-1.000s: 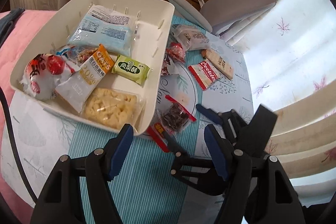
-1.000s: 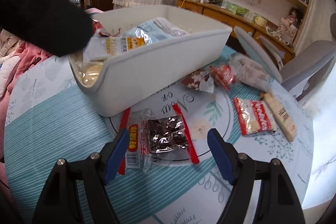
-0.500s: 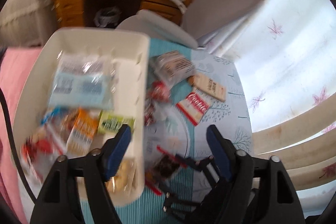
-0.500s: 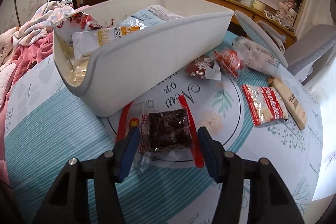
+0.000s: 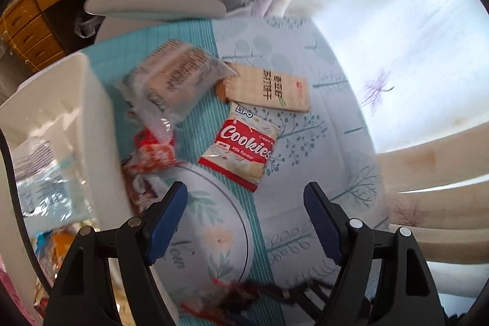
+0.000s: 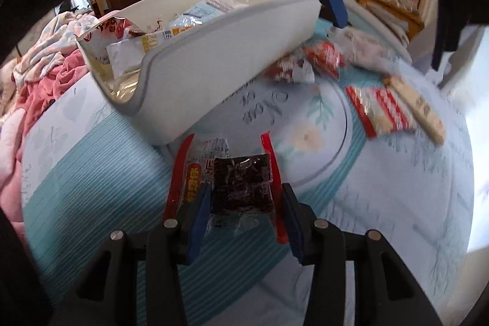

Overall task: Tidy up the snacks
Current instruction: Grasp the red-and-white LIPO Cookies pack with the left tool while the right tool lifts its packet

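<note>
Already the right gripper (image 6: 246, 202), jaws just closing, brackets the dark dried-fruit packet (image 6: 241, 188) on the tablecloth (image 6: 91, 161) beside the white bin (image 6: 214, 60); whether it is pinched I cannot tell. Crinkly film could slip out. Empty, the left gripper (image 5: 244, 213) gapes above the Cookies packet (image 5: 243, 145).

The round bench (image 6: 382, 203) wore a pale blue and teal floral cloth. On it sat a white tray (image 6: 220, 63) holding snacks, with a dark snack packet (image 6: 241, 188) just beside it. Farther off lay a red cookies pack (image 5: 241, 145), a beige bar (image 5: 269, 87), a clear wrapped packet (image 5: 177, 81) and small red packets (image 5: 152, 148).
</note>
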`<state>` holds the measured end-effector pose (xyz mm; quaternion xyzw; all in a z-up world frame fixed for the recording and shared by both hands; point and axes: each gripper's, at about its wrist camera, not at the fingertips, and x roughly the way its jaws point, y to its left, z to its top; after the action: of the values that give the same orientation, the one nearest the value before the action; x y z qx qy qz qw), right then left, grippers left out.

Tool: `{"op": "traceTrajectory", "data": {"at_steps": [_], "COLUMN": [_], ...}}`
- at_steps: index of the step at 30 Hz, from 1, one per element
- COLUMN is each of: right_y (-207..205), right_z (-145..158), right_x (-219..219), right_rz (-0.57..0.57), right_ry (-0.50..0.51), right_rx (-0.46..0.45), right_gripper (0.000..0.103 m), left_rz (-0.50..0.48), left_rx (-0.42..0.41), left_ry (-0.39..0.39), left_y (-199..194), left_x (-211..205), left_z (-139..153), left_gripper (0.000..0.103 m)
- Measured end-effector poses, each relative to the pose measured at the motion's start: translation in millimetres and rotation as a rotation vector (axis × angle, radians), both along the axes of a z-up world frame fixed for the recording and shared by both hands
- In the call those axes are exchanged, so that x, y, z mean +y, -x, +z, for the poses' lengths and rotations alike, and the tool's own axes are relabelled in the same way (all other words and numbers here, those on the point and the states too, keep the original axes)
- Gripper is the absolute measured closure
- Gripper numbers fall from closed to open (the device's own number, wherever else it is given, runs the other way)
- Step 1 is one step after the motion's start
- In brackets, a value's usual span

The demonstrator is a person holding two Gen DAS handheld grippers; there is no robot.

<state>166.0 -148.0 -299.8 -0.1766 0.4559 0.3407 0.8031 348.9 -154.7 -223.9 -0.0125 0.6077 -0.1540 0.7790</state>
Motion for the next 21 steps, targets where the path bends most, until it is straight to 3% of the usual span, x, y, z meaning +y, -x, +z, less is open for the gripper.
{"op": "traceTrajectory", "data": {"at_steps": [10, 13, 21], "right_y": [22, 23, 15], "right_z": [2, 3, 11], "right_x": [-40, -51, -73], "right_rz": [-0.169, -0.203, -0.288], "right_ry": [-0.087, -0.11, -0.19], "right_rx": [0.178, 0.204, 0.253], "right_gripper": [0.058, 0.058, 0.061], "left_rz": [-0.034, -0.027, -0.05], "left_rx": [0.034, 0.042, -0.025], "left_ry": [-0.058, -0.052, -0.132], "left_y": [-33, -40, -49], "left_x": [-35, -38, -51], "left_z": [-48, -57, -69], "left_gripper": [0.026, 0.032, 0.037]}}
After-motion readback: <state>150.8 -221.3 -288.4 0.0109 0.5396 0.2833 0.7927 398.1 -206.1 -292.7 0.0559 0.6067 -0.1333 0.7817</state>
